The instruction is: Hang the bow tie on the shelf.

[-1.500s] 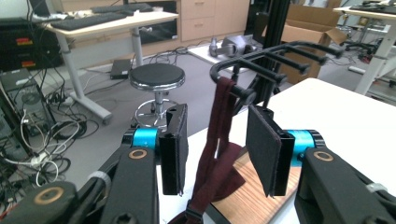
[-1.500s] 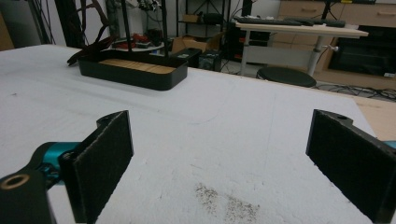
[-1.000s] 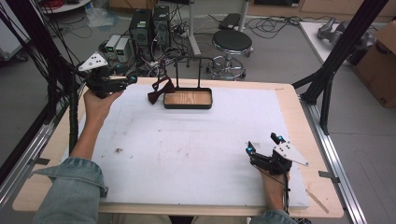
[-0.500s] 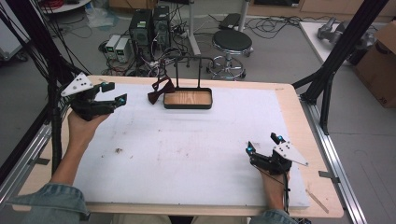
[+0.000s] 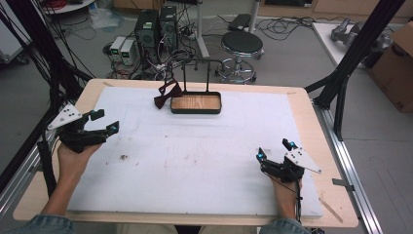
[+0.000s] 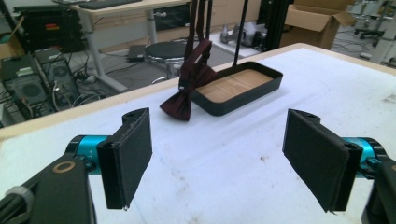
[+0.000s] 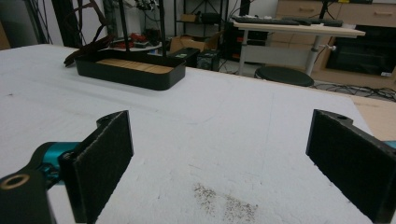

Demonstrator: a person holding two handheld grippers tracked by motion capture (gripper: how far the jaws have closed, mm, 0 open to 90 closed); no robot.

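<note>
The wooden table (image 5: 311, 105) carried a white foam sheet (image 5: 204, 161); at its far edge stood a shallow black tray with a wooden floor (image 5: 196, 103), from which a black hanging frame (image 5: 196, 73) rose. A dark red bow tie (image 5: 167, 94) hung by its strap from the frame's left end, its bow drooping just beside the tray's left wall and apparently touching the sheet. The left gripper (image 5: 104, 122) hovered near the sheet's left edge, well apart from the bow tie, its fingers (image 6: 132, 156) released; the jaws had just been opening, with nothing between them. The right gripper (image 5: 275, 150) rested near the front right corner, its fingers (image 7: 100, 161) likewise spread and empty. Judged from this layout, the bow tie looked already hung and the left gripper to be leaving it. To do this well, the gripper should keep its fingers spread and travel away from the strap, so no loop could catch and pull the tie from the frame.
</note>
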